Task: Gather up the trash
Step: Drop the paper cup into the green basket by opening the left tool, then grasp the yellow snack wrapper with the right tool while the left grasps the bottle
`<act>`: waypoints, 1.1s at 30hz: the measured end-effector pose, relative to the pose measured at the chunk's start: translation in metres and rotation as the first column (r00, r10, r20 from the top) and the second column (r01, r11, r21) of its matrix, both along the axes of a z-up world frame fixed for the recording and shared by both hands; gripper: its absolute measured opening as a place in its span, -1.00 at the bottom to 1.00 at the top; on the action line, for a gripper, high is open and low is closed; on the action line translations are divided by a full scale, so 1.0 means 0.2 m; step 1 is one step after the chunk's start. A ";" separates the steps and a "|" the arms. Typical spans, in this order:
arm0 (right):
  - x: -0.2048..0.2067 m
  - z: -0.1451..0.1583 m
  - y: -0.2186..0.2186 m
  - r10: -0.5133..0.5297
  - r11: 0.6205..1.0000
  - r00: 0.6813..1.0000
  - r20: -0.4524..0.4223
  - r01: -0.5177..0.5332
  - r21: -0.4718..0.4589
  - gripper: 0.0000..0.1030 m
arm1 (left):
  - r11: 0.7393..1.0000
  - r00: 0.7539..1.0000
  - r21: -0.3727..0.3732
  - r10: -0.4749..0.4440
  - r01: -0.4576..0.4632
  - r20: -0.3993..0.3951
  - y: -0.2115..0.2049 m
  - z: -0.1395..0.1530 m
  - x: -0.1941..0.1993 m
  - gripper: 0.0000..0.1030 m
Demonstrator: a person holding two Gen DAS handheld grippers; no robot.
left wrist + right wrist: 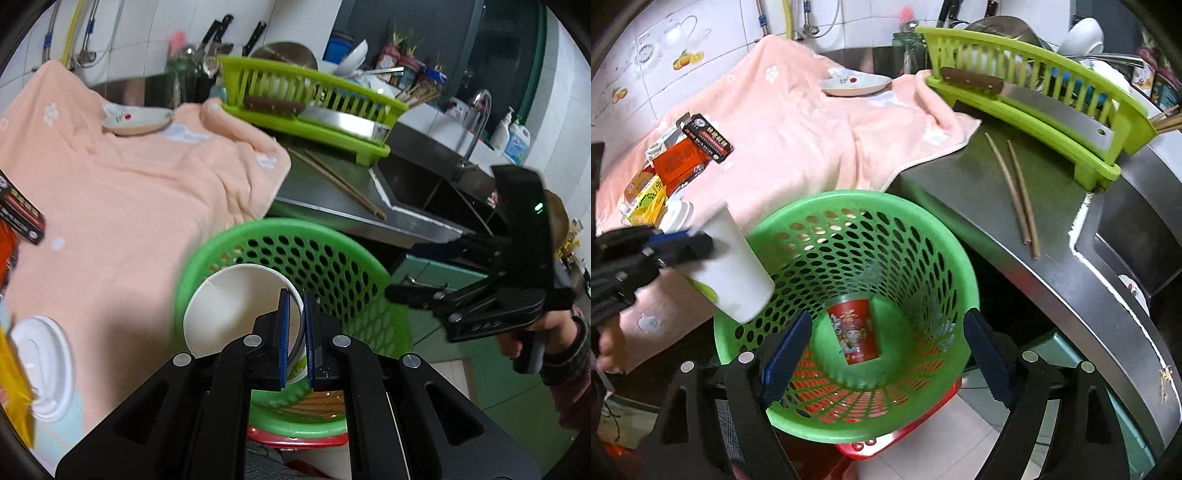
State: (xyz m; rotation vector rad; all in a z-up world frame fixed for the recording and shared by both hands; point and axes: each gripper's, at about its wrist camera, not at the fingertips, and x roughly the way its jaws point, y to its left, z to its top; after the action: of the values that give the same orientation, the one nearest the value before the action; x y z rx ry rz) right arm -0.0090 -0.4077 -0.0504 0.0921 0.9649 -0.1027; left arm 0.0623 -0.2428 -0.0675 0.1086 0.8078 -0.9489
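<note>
Left gripper (295,332) jaws clamp white cup (236,310) rim over green basket (849,240) (red cup (854,332) inside); right gripper (886,354) jaws wide, empty.

Even indoor light, strong fisheye bending at dark corners, slight motion blur, steel glare.

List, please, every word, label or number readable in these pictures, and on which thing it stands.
No text can be read with certainty.
Black and red box: white print, too small.
Yellow carton: print blurred.
Red cup in the green basket: pictures, lettering unreadable.
Detergent bottle: label blurred.
</note>
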 end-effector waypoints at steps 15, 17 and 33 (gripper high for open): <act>0.02 0.00 0.03 0.018 1.000 1.000 0.018 -0.018 0.016 0.58 | 0.999 0.997 0.031 0.017 -0.015 -0.072 -0.01 -0.12 0.01 -0.24; 0.03 0.02 0.05 0.026 0.999 0.999 0.024 -0.026 0.019 0.58 | 1.000 0.998 0.021 0.025 -0.024 -0.064 0.02 -0.10 0.00 -0.23; 0.22 0.10 0.43 0.188 0.980 0.980 0.065 -0.192 0.051 0.58 | 0.932 0.927 -0.021 0.363 -0.363 0.089 0.70 0.16 0.07 -0.23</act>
State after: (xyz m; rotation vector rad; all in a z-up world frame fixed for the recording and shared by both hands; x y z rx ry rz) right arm 0.0344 -0.3217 -0.0307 0.0545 0.9124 0.1033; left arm 0.0764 -0.1026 -0.0347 -0.0029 0.7107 -0.5896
